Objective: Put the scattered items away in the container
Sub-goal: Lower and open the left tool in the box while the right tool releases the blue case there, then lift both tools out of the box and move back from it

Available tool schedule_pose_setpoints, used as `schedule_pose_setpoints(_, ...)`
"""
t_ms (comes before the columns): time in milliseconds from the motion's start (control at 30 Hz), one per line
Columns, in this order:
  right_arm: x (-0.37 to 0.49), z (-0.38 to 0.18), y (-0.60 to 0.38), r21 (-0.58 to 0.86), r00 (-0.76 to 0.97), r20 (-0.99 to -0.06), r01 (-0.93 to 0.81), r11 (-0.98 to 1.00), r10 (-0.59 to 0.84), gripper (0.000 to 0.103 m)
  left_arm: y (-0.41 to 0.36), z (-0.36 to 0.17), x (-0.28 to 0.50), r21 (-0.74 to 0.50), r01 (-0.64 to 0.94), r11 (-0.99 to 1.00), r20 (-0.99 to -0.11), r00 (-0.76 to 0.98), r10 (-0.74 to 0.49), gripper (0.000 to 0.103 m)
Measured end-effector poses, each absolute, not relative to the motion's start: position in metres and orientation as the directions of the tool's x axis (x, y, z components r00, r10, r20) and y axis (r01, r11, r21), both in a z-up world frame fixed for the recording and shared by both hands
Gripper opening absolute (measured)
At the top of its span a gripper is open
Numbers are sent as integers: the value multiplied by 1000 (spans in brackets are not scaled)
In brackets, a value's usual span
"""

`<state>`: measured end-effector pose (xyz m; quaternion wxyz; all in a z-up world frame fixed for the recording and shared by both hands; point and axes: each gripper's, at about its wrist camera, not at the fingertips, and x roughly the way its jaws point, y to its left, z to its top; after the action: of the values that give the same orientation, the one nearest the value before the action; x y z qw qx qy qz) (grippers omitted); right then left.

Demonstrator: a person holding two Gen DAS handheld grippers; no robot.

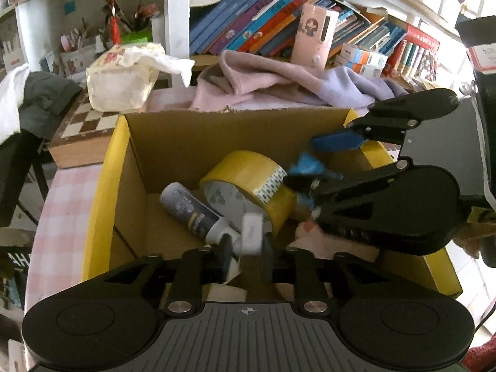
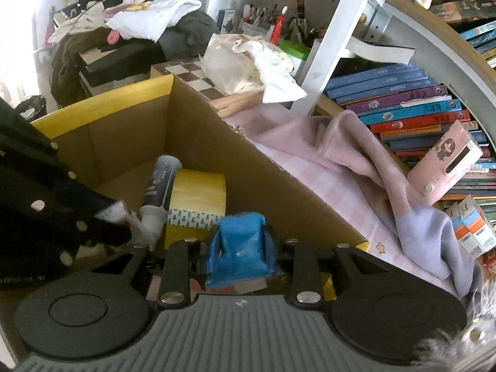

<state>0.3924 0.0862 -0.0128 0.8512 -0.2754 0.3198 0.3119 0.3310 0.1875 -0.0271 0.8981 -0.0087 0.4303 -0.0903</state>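
An open cardboard box [image 1: 183, 142] with yellow flap edges fills both views. A yellow tape roll [image 1: 248, 170] and a dark tube with a white cap [image 1: 192, 207] lie inside it. My left gripper [image 1: 246, 248] hangs over the box's near side, jaws slightly apart, with a small blurred white item [image 1: 251, 234] loose between them. My right gripper [image 2: 238, 241] reaches into the box from the right, a crumpled blue packet [image 2: 238, 248] between its parted fingers. The left wrist view shows a gap between that packet [image 1: 305, 164] and the upper finger.
A tissue pack [image 1: 121, 77] sits on a chessboard box [image 1: 86, 127] behind the carton. Pink and lilac cloth [image 1: 279, 83] lies heaped on the checked tablecloth [image 1: 65, 210] at the back. Leaning books [image 1: 263, 18] and a pink case [image 1: 313, 37] fill the shelf.
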Motion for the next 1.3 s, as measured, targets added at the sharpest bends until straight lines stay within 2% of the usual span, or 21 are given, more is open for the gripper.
schedule_pose_setpoints(33, 390, -11, 85, -264, 604, -708, -707, 656, 366, 48, 186, -24, 328, -85, 156, 984, -761, 627, -165, 44)
schedule_pose_setpoints(167, 377, 1, 76, -255, 639, -660, -685, 682, 395, 54, 184, -9, 312, -37, 147, 988, -710, 692, -130, 60)
schedule_pose_setpoints(267, 365, 13, 67, -241, 666, -618, -666, 706, 417, 59, 185, 5, 297, -40, 128, 991, -663, 738, -122, 67)
schedule_pose_setpoints(433, 338, 38, 48, -198, 718, -538, -618, 761, 442, 65, 182, 31, 266, -29, 91, 995, -567, 818, -92, 72)
schedule_pose_setpoints(500, 325, 49, 37, -173, 745, -500, -586, 791, 443, 72, 180, 43, 249, -26, 76, 997, -513, 855, -78, 78)
schedule_pose_setpoints(567, 311, 59, 24, -146, 772, -460, -553, 820, 439, 77, 177, 53, 231, -22, 52, 998, -457, 888, -56, 88)
schedule_pose_setpoints(767, 254, 80, -15, -86, 846, -361, -448, 890, 391, 90, 171, 70, 171, -33, -21, 999, -351, 937, 8, 97)
schedule_pose_setpoints(900, 209, 78, -37, -96, 878, -333, -394, 914, 343, 93, 161, 67, 135, -35, -54, 998, -342, 939, 38, 100)
schedule_pose_setpoints(1033, 166, 64, -54, -105, 889, -351, -349, 931, 293, 97, 149, 58, 104, -29, -53, 998, -370, 928, 38, 101)
schedule_pose_setpoints(1200, 115, 41, -72, -85, 885, -403, -292, 953, 235, 97, 130, 36, 72, -37, -43, 998, -426, 904, 23, 103)
schedule_pose_setpoints(1300, 95, 31, -78, -64, 861, -460, -277, 959, 218, 98, 115, 19, 69, 5, -15, 1000, -506, 862, 15, 103)
